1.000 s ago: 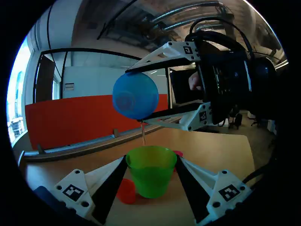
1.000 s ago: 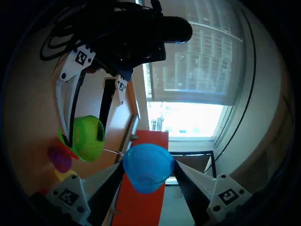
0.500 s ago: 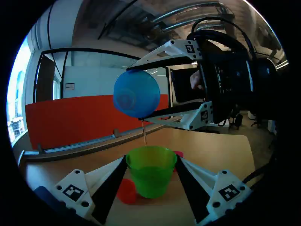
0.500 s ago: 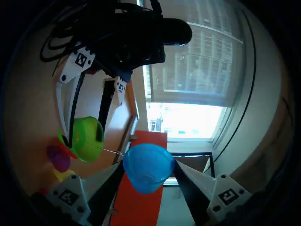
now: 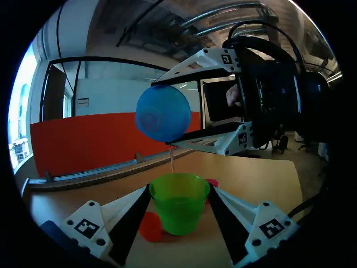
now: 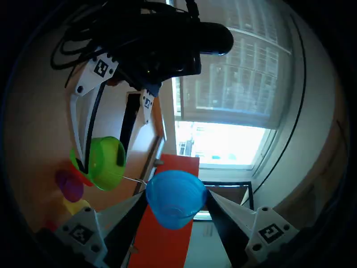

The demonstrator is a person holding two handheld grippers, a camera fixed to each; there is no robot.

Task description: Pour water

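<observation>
**Water streamed from blue cup into green cup**

The left tongs point(image 5: 178, 191), rising from the bottom of the left gripper view, were clamped on the green cup point(image 5: 179, 205), one finger pressed to each side of it just below the rim. The cup stood upright on the wooden tabletop point(image 5: 254, 178) at lower centre and was partly filled with water.

Directly above it, in the middle of the frame, the right tongs point(image 5: 163, 112) reached in from the upper right and were clamped on the blue cup point(image 5: 163, 114), which was tipped over on its side with its base towards the camera. A thin stream of water point(image 5: 172, 161) fell from its lower edge into the green cup. Part of a hand point(image 5: 232, 95) showed on the dark body of that gripper at upper right.

A small red cup point(image 5: 150, 226) sat on the tabletop just left of the green cup, touching or nearly touching its base, and a pink object point(image 5: 211, 182) peeked out behind its right rim. An orange wall panel point(image 5: 80, 138) ran across the left background.

In the right gripper view, a purple cup point(image 6: 69, 185) and a yellow one point(image 6: 76, 206) lay at lower left, near the green cup, and a bright window point(image 6: 218, 143) filled the centre right.
</observation>
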